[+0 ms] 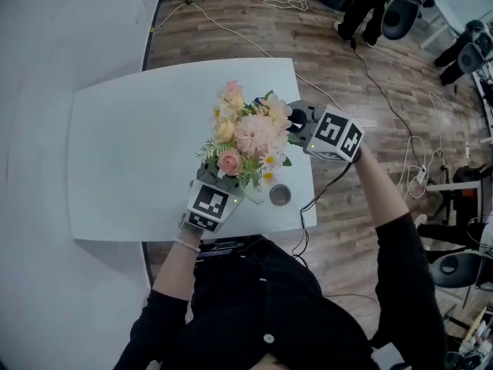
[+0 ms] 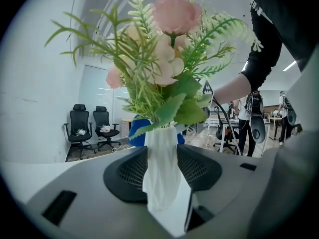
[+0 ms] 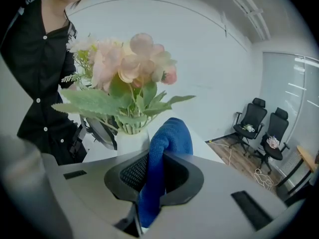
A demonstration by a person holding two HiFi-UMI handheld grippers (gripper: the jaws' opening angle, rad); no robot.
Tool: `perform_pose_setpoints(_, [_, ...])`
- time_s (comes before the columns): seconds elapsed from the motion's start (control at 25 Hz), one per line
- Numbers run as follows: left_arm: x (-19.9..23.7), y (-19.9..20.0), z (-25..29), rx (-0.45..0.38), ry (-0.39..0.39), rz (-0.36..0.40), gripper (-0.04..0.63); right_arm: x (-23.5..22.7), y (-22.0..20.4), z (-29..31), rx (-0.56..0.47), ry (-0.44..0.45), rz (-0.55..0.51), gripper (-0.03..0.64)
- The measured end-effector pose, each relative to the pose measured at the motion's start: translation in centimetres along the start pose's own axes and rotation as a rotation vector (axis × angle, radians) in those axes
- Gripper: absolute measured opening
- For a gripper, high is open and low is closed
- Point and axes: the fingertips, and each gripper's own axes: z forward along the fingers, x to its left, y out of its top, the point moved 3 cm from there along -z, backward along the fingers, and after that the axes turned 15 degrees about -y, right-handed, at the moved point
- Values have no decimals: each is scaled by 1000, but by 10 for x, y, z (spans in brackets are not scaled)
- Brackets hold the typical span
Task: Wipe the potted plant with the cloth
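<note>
The potted plant (image 1: 250, 139), pink and cream flowers with green fronds in a white vase (image 2: 160, 158), stands near the front edge of the white table (image 1: 131, 145). My left gripper (image 1: 219, 179) is shut on the vase, one jaw on each side of it. My right gripper (image 1: 296, 123) is at the bouquet's right side, shut on a folded blue cloth (image 3: 168, 139) that sticks up between its jaws. In the right gripper view the cloth's tip is just in front of the vase (image 3: 130, 139) and below the leaves. The cloth (image 2: 135, 128) shows behind the vase in the left gripper view.
A small dark round object (image 1: 280, 195) lies on the table beside the plant, near the front edge. Cables (image 1: 362, 75) trail over the wooden floor to the right of the table. Office chairs (image 3: 259, 128) stand by the far wall, and a person stands beyond the table (image 1: 362, 6).
</note>
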Motion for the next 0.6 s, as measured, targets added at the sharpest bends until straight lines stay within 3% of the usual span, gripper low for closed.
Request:
perform_pose_setpoints(0.36, [0,-2,1,-1,5,1,198,4,-38,23,46,-18,140,77])
perform_pose_setpoints(0.6, [-1,-3,2,-6,19,-16,196,5,-63,35,41,-74,307,77])
